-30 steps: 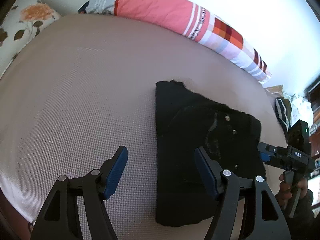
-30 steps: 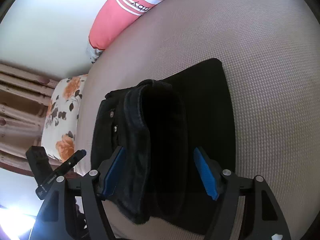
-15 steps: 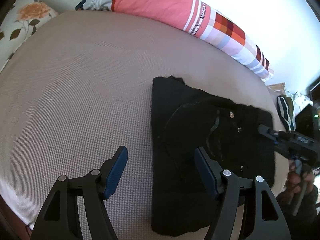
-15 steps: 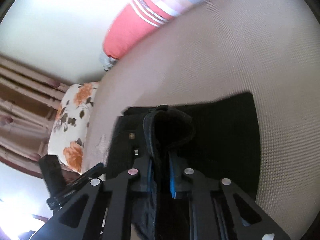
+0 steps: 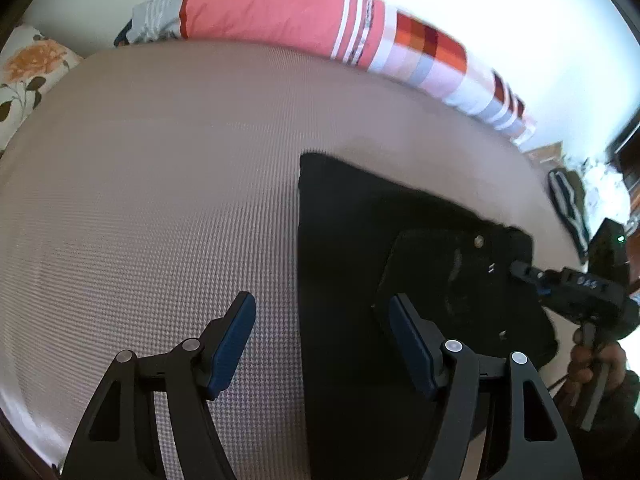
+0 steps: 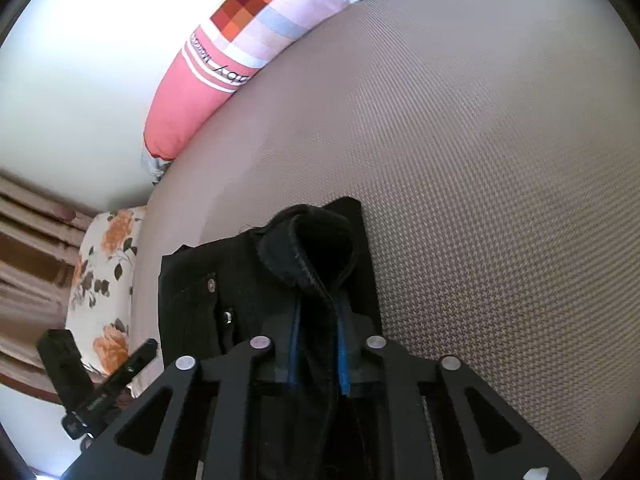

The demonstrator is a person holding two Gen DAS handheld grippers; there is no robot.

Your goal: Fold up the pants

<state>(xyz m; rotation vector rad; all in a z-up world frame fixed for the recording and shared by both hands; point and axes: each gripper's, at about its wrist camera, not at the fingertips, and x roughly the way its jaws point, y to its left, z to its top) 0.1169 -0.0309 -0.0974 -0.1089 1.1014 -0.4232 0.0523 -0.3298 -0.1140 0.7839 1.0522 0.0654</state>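
On the beige waffle-textured mattress [image 5: 160, 184] lie folded black denim pants [image 5: 360, 240]. The right gripper [image 6: 318, 344] has just closed, pinching a raised waistband fold; the left gripper [image 5: 320, 336] gapes wide, empty.

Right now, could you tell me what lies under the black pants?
The black pants rest on the beige textured mattress. The right gripper pinches a raised fold. Whatever lies beneath the fabric is covered.

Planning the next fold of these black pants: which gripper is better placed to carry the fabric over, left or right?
Right. The right gripper is shut on a raised fold of the black pants; the left gripper is open, holding nothing.
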